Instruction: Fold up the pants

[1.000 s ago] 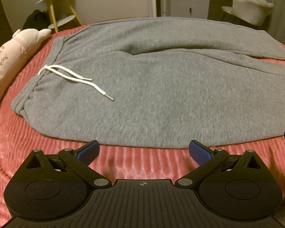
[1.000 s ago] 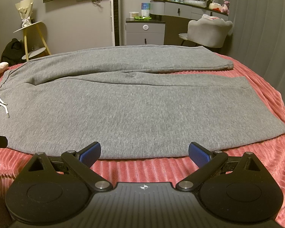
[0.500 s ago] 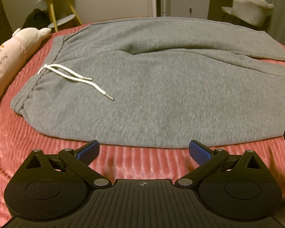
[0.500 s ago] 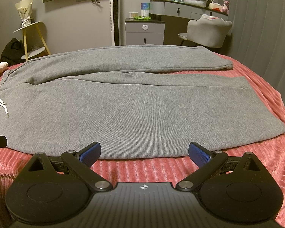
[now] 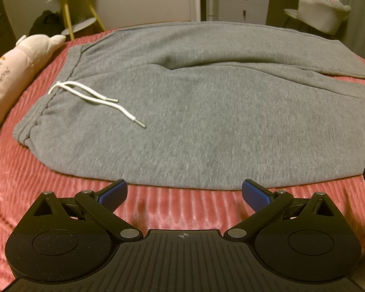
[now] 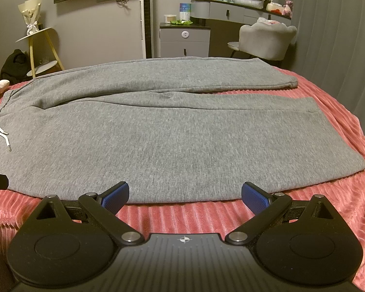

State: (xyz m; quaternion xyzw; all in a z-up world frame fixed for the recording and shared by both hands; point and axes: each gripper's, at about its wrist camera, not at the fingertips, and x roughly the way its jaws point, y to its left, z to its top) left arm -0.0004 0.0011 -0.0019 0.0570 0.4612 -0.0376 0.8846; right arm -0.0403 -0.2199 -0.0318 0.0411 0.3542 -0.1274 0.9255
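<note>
— Where are the pants (image 5: 206, 112)?
— Flat on the bed (image 5: 36, 189), legs unfolded.
— The fingers?
— Left gripper (image 5: 183, 192) and right gripper (image 6: 185, 193): both spread, empty, just before the pants' near edge.

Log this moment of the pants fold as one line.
stage: pre-grasp | pants: flat, unfolded on bedspread | left gripper: open, empty | right gripper: open, empty, at near pant edge
</note>
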